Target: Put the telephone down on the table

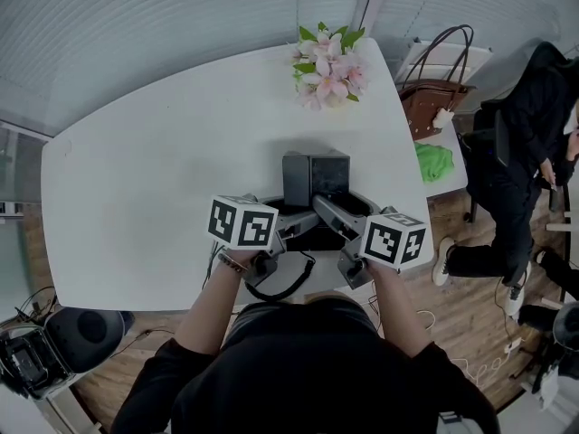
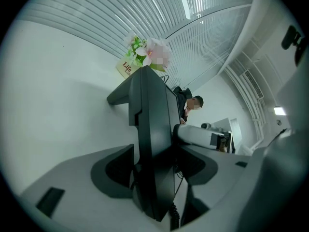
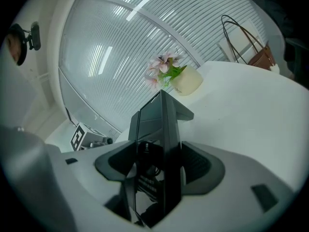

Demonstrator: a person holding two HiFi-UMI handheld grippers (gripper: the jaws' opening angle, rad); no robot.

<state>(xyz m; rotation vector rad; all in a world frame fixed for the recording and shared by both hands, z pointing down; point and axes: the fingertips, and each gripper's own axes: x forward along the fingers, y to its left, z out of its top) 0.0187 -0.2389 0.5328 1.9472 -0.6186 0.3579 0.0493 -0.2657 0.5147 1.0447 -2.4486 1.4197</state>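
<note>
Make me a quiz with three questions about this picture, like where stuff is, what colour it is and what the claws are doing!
1. Where are the flowers?
A on the floor
B on the table, beyond the telephone
C in the handbag

2. What colour is the telephone?
A red
B yellow
C black

3. How is the left claw?
A open, with the telephone between its jaws
B shut and empty
C holding flowers

Answers: B, the head view shows them at the table's far edge. C, it looks black in every view. A, white table shows in the gap beside one pad.
</note>
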